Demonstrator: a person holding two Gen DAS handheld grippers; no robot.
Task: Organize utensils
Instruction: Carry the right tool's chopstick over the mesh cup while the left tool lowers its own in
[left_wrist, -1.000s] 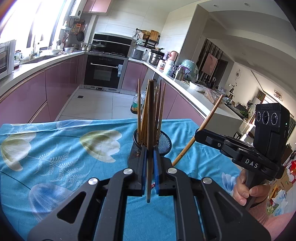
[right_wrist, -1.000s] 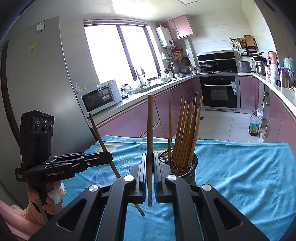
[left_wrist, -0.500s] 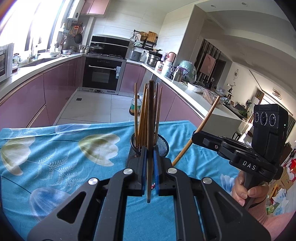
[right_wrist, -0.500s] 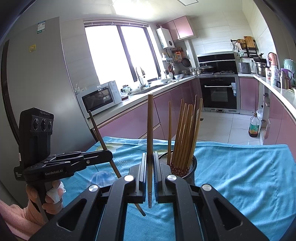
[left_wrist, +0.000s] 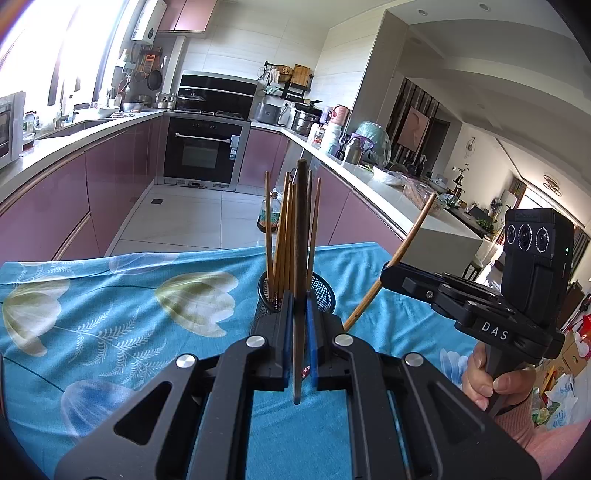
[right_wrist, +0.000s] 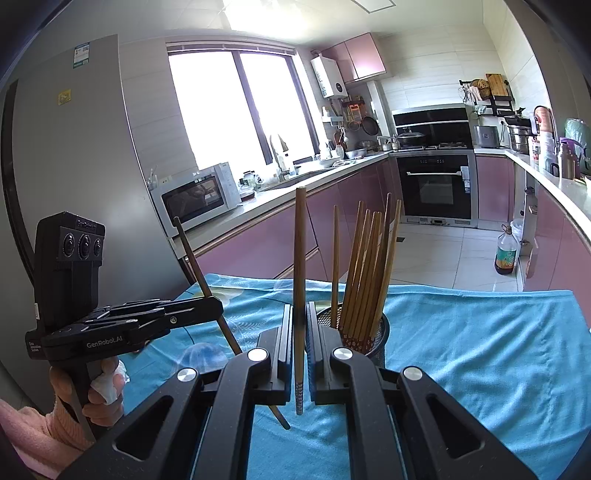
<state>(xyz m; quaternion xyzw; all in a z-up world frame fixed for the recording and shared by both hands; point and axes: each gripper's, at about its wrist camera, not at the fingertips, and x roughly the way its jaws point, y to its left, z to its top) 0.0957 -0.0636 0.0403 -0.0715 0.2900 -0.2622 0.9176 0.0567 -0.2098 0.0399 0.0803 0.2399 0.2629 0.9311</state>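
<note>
A black mesh holder (left_wrist: 327, 291) (right_wrist: 382, 341) stands on the blue flowered cloth (left_wrist: 110, 314) with several wooden chopsticks upright in it. My left gripper (left_wrist: 300, 308) is shut on a dark chopstick (left_wrist: 301, 229), held upright just in front of the holder. My right gripper (right_wrist: 300, 319) is shut on a lighter chopstick (right_wrist: 300, 258), just left of the holder. Each gripper also shows in the other's view: the right gripper (left_wrist: 388, 273) with its slanting chopstick (left_wrist: 410, 240), and the left gripper (right_wrist: 218, 306) with its slanting chopstick (right_wrist: 192, 258).
The cloth-covered table ends at a far edge (right_wrist: 480, 291), with tiled kitchen floor beyond. Pink cabinets and worktops run along both sides, an oven (left_wrist: 201, 151) at the back. A bottle (right_wrist: 506, 254) stands on the floor. A hand (left_wrist: 491, 384) holds the right gripper's handle.
The left gripper has drifted slightly, so the holder sits a little lower in its view. The right gripper has kept still. Both grips are unchanged.
</note>
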